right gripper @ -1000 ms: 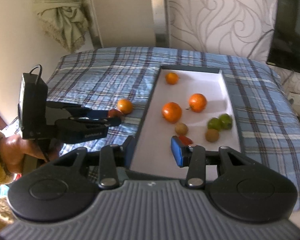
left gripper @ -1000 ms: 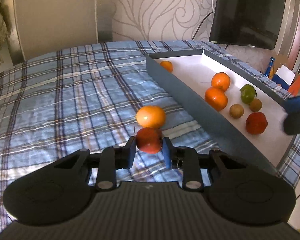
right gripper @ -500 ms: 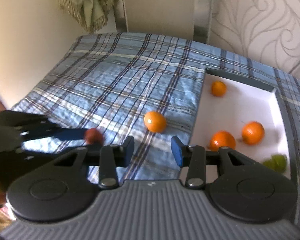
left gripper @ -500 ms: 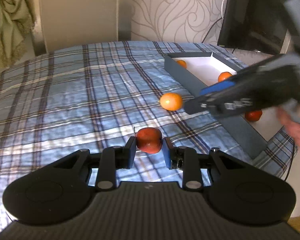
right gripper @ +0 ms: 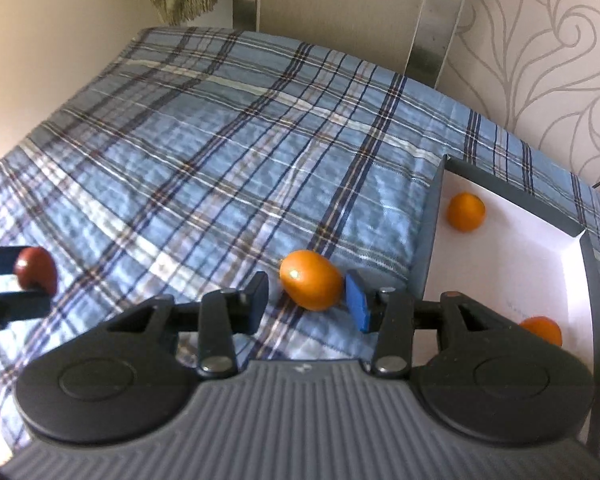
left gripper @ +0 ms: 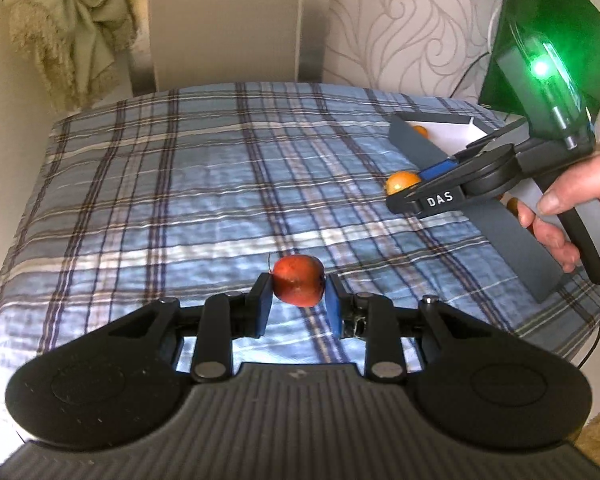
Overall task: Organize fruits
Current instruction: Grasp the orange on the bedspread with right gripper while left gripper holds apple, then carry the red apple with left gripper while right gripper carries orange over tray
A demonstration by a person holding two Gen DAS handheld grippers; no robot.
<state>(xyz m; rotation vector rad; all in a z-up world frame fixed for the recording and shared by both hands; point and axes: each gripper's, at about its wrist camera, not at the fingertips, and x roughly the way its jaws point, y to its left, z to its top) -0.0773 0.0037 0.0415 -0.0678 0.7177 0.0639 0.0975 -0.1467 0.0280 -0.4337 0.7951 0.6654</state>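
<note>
Lying between right tool (right gripper: 306,298) pads: orange (right gripper: 311,280)

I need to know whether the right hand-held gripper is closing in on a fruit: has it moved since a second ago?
Yes. The right hand-held gripper left the grey tray and now straddles the orange on the plaid cloth, jaws opening.

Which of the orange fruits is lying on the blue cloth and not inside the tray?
The oval orange fruit between the right claw's opening fingers. It lies on the checked cloth; the other two lie inside the tray.
</note>
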